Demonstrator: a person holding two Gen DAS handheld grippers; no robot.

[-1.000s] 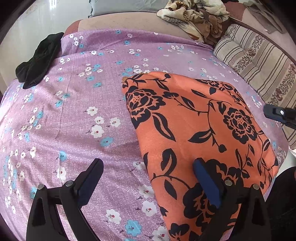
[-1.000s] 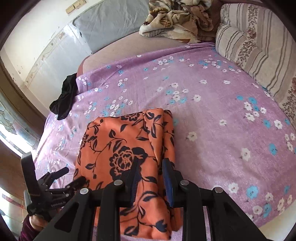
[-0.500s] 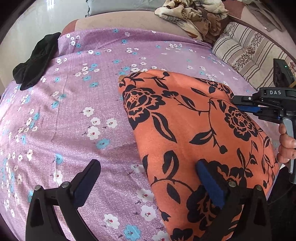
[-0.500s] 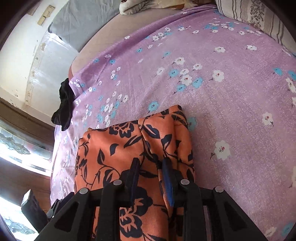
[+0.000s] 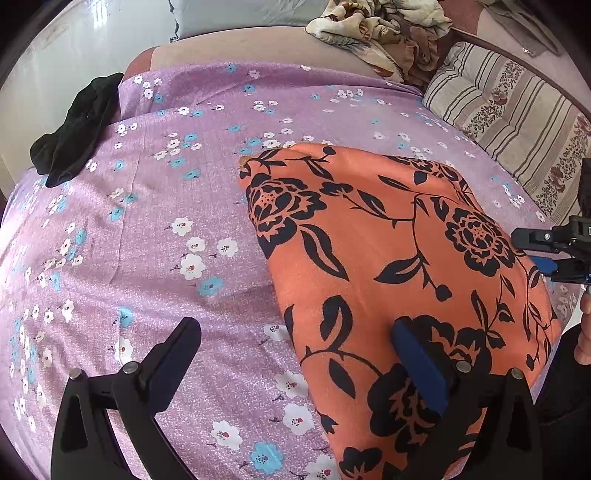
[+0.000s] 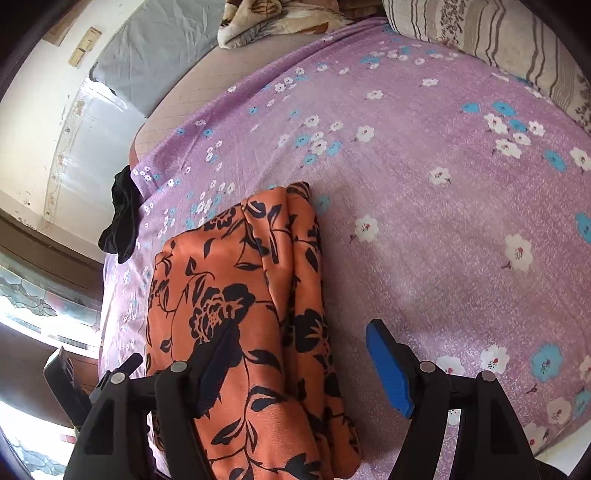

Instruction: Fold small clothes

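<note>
An orange cloth with black flowers lies folded on the purple flowered bedsheet. My left gripper is open and low over the sheet; its right finger is over the cloth's near left part, and its left finger is over bare sheet. In the right wrist view my right gripper has its jaws opening. The layered right edge of the cloth lies between them, and neither pad presses on it. The right gripper also shows at the cloth's far right side, with a hand below it.
A black garment lies at the sheet's far left corner. A striped pillow and a crumpled beige blanket sit at the back right, with a grey pillow behind. Bare sheet stretches to the right of the cloth.
My right gripper has sunk toward the cloth and spread its jaws, letting go of the folded edge it pinched. The left gripper has stayed where it was.
</note>
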